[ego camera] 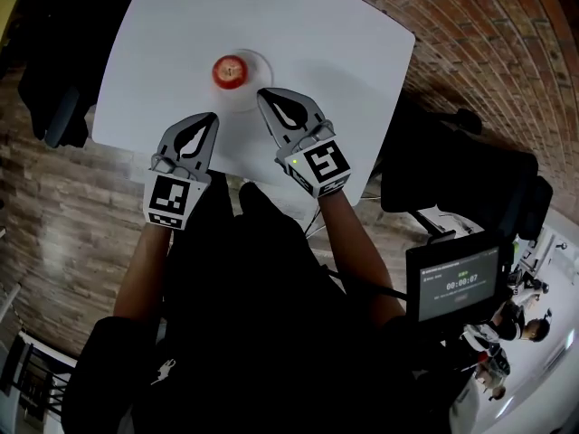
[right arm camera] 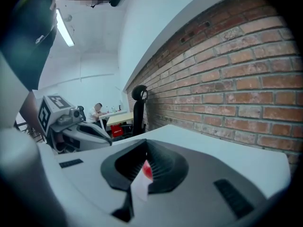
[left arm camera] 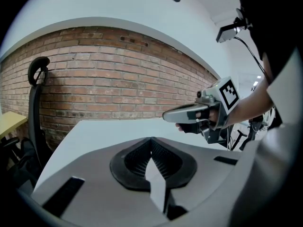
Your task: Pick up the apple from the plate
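Head view shows us the apple point(ego camera: 230, 71) on its clear plate point(ego camera: 263, 61), mid-desk point(ego camera: 344, 43), just ahead-left of our right tool point(ego camera: 263, 94), the nearer one. Our left tool point(ego camera: 213, 117) sits below it. Both are closed, holding nothing.

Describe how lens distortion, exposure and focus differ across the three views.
Head view: fisheye bows the white table's edges; its brightness nearly swallows the plate, though the apple is crisp. Left gripper view: the brick wall arcs, corners vignette black. Right gripper view: the ceiling light glares; the apple is a soft red smear.
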A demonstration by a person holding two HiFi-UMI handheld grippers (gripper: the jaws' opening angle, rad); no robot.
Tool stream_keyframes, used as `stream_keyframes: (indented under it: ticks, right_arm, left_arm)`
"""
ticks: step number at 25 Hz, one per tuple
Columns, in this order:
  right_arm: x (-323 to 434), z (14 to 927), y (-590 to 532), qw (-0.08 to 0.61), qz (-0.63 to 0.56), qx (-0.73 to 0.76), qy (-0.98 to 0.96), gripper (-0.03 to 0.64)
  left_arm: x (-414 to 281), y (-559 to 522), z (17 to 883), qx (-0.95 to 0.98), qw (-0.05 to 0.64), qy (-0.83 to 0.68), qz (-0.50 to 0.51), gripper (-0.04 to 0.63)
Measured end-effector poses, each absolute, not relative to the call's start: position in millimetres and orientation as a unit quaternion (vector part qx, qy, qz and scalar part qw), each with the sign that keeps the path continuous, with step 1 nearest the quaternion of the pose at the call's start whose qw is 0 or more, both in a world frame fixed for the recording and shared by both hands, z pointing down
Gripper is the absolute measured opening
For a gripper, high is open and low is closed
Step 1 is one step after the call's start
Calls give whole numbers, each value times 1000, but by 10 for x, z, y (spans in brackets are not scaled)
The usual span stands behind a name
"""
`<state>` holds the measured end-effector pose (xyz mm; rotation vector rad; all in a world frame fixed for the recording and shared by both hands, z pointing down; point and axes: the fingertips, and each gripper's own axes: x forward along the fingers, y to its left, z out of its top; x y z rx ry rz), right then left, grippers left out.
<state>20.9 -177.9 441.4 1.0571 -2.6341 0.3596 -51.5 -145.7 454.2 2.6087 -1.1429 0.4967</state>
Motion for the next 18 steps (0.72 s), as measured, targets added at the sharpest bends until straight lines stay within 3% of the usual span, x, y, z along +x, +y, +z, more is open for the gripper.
stream_keyframes:
  ticks: [14, 18]
  right_arm:
    - [43, 4953, -2068, 165, 141, 370, -903, 6]
    - [53, 5112, -2117, 179, 146, 368, -901, 59]
  left_arm:
    - [-604, -1696, 4746, 897, 149, -381, 170, 6]
    - [-624, -1742, 4812, 895, 153, -381, 175, 6]
